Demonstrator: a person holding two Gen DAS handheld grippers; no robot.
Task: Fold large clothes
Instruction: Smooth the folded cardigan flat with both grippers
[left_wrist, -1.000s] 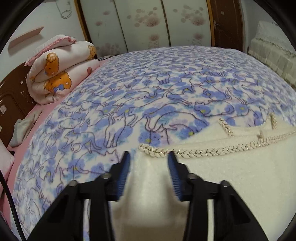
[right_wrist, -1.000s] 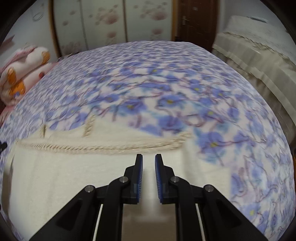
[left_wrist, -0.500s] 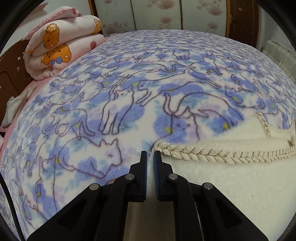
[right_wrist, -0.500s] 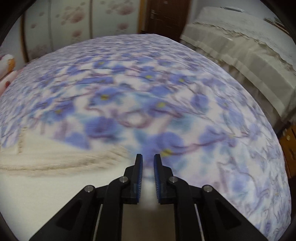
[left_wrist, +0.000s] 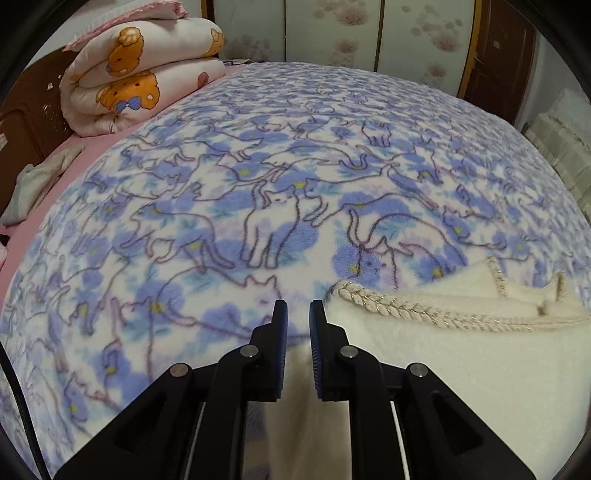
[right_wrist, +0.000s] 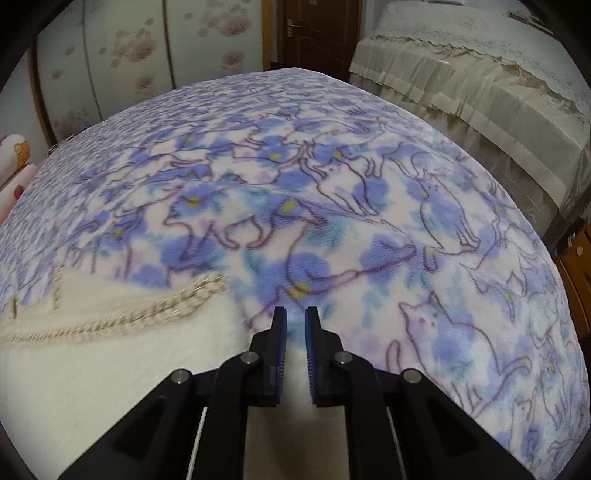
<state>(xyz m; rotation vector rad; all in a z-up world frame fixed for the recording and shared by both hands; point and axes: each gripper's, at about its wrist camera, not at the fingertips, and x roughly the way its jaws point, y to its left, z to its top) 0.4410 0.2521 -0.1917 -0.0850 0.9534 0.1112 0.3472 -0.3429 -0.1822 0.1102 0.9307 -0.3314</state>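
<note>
A cream fleece garment (left_wrist: 461, 369) with braided gold trim (left_wrist: 406, 312) lies flat on a bed's blue cat-print blanket (left_wrist: 277, 177). My left gripper (left_wrist: 298, 314) is shut on the garment's left edge, with cream cloth pinched between the jaws near the trim's left end. The garment also shows in the right wrist view (right_wrist: 110, 369), with its trim (right_wrist: 159, 306) to the left. My right gripper (right_wrist: 294, 319) is shut on the garment's right edge, low over the blanket (right_wrist: 332, 184).
A folded bear-print quilt (left_wrist: 140, 77) sits at the bed's far left by a dark headboard (left_wrist: 22, 122). A second bed with a beige cover (right_wrist: 480, 74) stands to the right. Wardrobe doors (left_wrist: 332, 33) line the far wall.
The left gripper went from open to shut on the garment's left edge. Both grippers moved outward along the garment, so the trim now sits to the inner side of each.
</note>
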